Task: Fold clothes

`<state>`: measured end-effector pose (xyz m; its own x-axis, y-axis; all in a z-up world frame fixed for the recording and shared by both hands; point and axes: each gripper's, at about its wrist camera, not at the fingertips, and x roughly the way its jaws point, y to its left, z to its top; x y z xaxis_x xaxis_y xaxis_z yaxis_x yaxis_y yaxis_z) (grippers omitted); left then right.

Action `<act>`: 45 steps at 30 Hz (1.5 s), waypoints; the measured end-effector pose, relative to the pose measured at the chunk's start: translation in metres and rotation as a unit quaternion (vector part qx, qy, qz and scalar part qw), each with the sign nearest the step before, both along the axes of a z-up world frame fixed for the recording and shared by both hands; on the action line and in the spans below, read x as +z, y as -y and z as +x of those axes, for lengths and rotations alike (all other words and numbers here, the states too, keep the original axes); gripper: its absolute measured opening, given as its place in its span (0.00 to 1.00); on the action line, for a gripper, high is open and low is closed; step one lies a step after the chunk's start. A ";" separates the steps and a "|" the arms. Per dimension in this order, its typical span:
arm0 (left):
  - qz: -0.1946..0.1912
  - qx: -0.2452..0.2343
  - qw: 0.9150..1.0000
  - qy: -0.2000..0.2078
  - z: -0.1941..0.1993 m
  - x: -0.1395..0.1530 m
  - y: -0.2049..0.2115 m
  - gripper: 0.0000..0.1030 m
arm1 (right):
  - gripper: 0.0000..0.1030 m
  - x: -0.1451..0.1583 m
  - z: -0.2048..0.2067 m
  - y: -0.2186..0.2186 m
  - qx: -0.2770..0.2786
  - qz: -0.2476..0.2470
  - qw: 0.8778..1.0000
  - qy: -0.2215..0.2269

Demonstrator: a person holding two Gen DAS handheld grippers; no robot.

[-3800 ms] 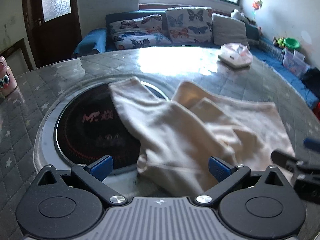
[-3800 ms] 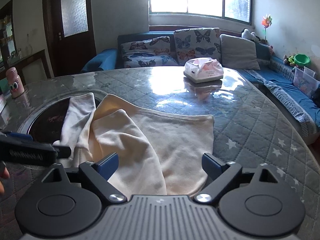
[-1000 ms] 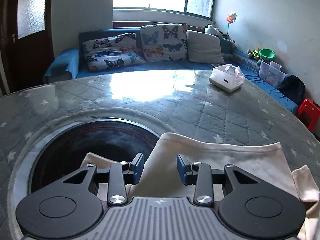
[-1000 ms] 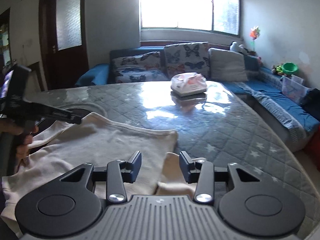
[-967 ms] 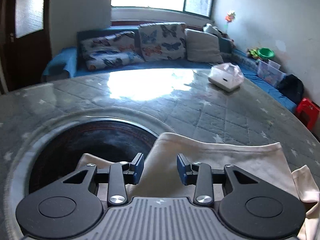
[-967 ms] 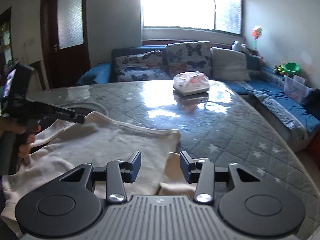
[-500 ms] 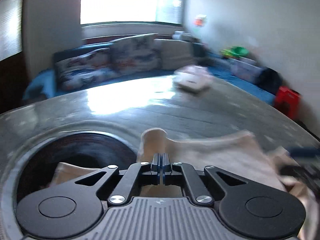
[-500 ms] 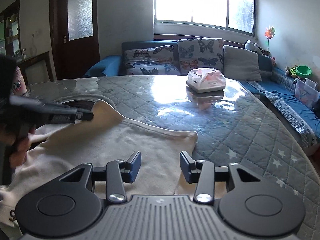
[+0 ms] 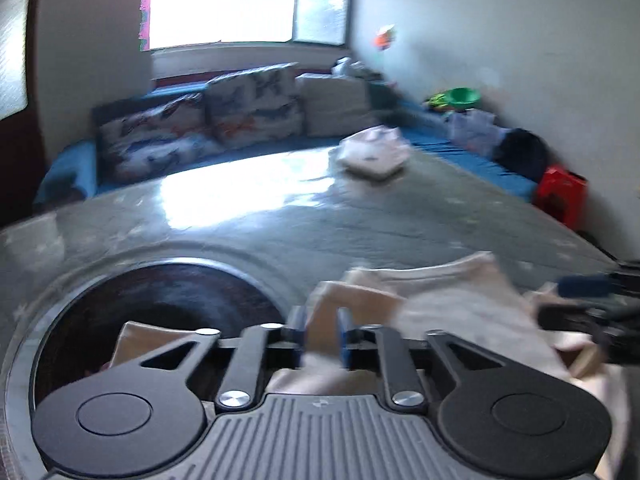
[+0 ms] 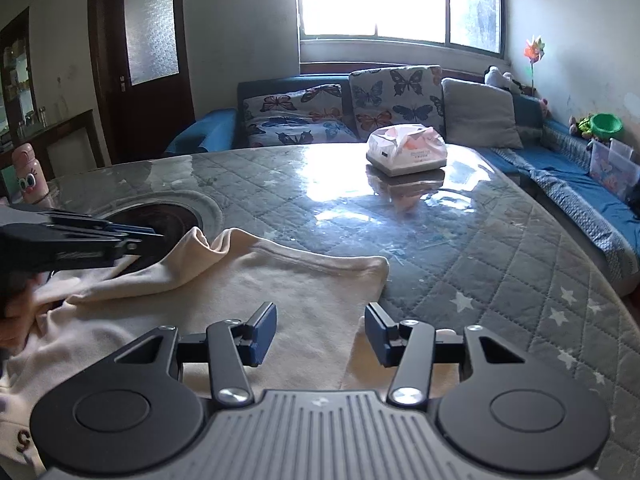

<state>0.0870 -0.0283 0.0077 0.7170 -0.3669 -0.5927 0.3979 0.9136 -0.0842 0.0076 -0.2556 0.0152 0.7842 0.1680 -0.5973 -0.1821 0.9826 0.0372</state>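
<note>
Cream garment (image 10: 280, 304) spread on the quilted, star-patterned table cover (image 10: 500, 256) under a glossy transparent sheet, its far hem running toward the middle of the table and its left part lying at the edge of the dark round inset (image 9: 160, 304) in the tabletop. Left gripper (image 9: 322, 334): jaws narrowed, with a raised fold of the cream fabric between the blue pads (image 9: 343, 334); this view is blurred, so it cannot be told whether the pads press on the cloth. In the right wrist view the same tool reaches in from the left, its tip at a lifted ridge of fabric. Right gripper (image 10: 320, 334): jaws moderately parted above the near part of the garment, gripping nothing. Tissue pack (image 10: 406, 150) on the far side of the table, well apart from the garment. Behind the table, a blue sofa (image 10: 208, 132) with butterfly-print cushions (image 10: 394, 96).
</note>
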 end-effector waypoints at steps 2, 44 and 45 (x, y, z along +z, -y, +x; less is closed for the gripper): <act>-0.005 0.005 1.000 -0.017 0.011 -0.007 -0.002 0.39 | 0.49 -0.001 0.004 0.000 0.002 0.001 1.000 -0.003; 0.066 0.259 0.964 -0.011 0.023 -0.016 -0.134 0.08 | 0.25 -0.026 0.140 -0.091 0.114 -0.090 0.989 -0.027; 0.065 0.260 0.964 -0.010 0.020 -0.013 -0.135 0.09 | 0.26 -0.025 0.138 -0.095 0.121 -0.094 0.988 -0.025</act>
<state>0.1072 0.1067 -0.0052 0.7726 0.1160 -0.6242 -0.1159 0.9924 0.0410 0.1460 -0.1602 -0.0093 0.7031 0.2298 -0.6729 -0.4158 0.9006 -0.1269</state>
